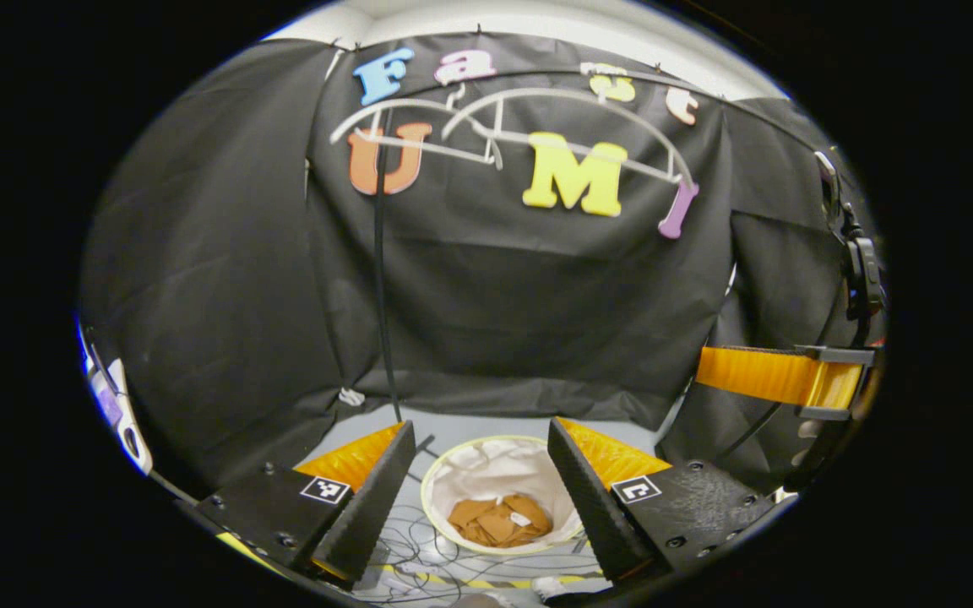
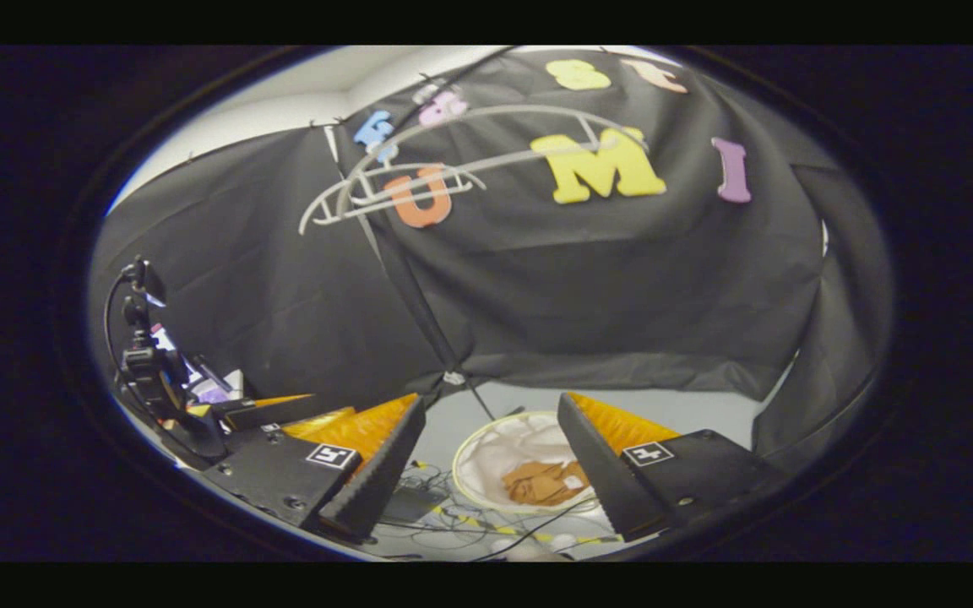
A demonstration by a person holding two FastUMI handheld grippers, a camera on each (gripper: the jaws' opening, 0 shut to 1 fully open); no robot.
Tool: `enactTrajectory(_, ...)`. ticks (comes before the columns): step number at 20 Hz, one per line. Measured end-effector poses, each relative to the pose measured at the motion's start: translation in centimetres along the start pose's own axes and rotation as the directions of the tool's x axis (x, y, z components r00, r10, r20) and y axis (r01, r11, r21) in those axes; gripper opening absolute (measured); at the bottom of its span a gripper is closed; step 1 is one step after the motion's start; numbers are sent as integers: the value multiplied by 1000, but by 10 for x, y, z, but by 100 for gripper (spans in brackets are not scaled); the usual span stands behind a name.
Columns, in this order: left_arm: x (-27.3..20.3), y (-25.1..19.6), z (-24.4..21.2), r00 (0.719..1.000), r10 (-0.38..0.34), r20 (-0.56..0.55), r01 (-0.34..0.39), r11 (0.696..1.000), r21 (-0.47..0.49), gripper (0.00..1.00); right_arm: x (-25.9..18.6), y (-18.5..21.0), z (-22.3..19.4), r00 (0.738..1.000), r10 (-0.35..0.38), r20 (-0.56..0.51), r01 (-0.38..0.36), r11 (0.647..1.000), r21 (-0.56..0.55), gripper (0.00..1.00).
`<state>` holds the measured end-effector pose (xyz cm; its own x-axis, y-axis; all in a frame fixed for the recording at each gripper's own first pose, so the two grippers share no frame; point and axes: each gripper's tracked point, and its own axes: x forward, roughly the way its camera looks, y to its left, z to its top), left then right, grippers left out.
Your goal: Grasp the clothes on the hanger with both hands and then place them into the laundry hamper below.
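Clothes [image 1: 499, 520]: one tan-brown garment, crumpled and folded on itself, a small pale tag on its upper surface; lies at the bottom of the laundry hamper [image 1: 453, 473], also seen in the right gripper view [image 2: 544, 482]. Laundry hamper: round, pale rim, white fabric lining, open top, stands on the floor [image 1: 444, 426], seen from above between the fingers in both views [image 2: 486, 439]. Hangers [image 1: 486, 127]: pale, thin-framed, bare, high up against the black cloth wall. Left gripper [image 1: 478, 494]: fingers wide apart, nothing between them, held above the hamper. Right gripper [image 2: 486, 477]: fingers wide apart, nothing between them, likewise above the hamper; it also appears at the right edge of the left gripper view [image 1: 790, 376]. Floor: light grey, strewn with dark cables [image 1: 419, 553] beside the hamper, a yellow-and-black striped tape line near its front. Room: black cloth draped on all sides, a thin dark pole [image 1: 381, 279] standing upright before it.
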<state>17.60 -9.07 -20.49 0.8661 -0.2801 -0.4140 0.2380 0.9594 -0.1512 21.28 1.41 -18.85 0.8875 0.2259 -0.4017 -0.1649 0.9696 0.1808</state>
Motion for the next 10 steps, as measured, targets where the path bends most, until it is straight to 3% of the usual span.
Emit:
enactTrajectory(2, -25, 3, 37, 996, 4, 86, -5, 1000, 11, 97, -28, 9, 29, 998, 0, 65, 2, 999, -32, 98)
enactTrajectory(3, -37, 3, 55, 992, 6, 123, -8, 1000, 20, 91, -42, 16, 42, 996, 8, 92, -6, 999, -32, 98)
enactTrajectory(4, -51, 5, 73, 987, 12, 163, -17, 1000, 27, 100, -53, 20, 51, 992, 12, 125, -9, 1000, -26, 99)
enactTrajectory(6, -78, -2, 105, 971, 9, 240, -21, 999, 45, 100, -84, 24, 72, 982, 7, 190, 0, 999, -39, 100)
enactTrajectory(10, -130, -21, 157, 926, 10, 377, -53, 993, 104, 100, -142, 20, 104, 950, -48, 308, 93, 987, -134, 100)
